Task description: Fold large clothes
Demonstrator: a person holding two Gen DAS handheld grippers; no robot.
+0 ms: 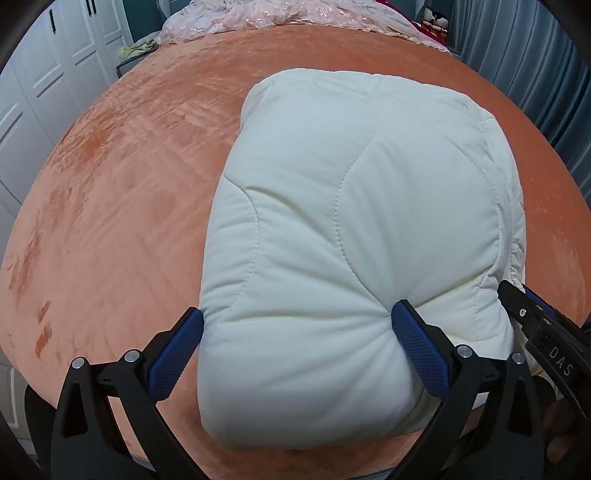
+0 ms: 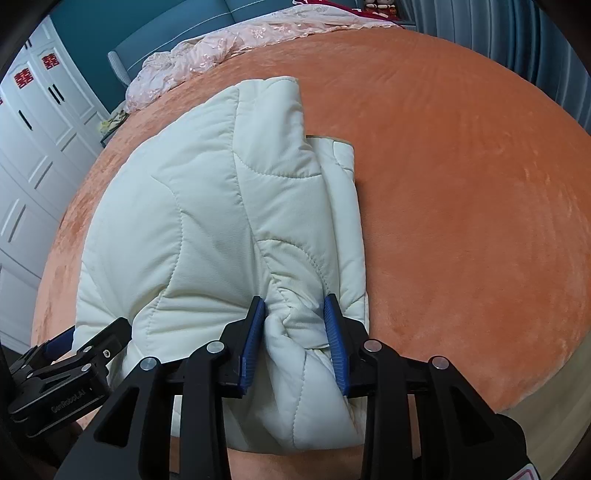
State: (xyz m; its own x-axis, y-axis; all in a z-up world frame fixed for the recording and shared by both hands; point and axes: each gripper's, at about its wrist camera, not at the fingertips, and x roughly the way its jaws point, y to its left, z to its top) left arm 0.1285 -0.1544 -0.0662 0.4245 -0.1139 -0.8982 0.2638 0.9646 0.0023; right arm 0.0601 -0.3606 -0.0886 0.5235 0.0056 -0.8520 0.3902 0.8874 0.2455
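Observation:
A cream quilted puffy coat [image 1: 354, 206] lies folded into a thick bundle on the orange bed cover [image 1: 122, 206]. My left gripper [image 1: 297, 317] straddles the bundle's near left corner, its blue pads pressing into the padding on both sides. My right gripper [image 2: 295, 306] is shut on a bunched fold at the coat's [image 2: 207, 206] near right edge. Each gripper shows at the edge of the other's view: the right one [image 1: 532, 317] and the left one [image 2: 74, 350].
A pink lace bedspread [image 1: 266, 18] is heaped at the far end of the bed cover [image 2: 461, 184]. White wardrobe doors [image 1: 44, 96] stand to the left, a teal headboard [image 2: 166, 33] behind and blue-grey curtains [image 1: 535, 81] to the right.

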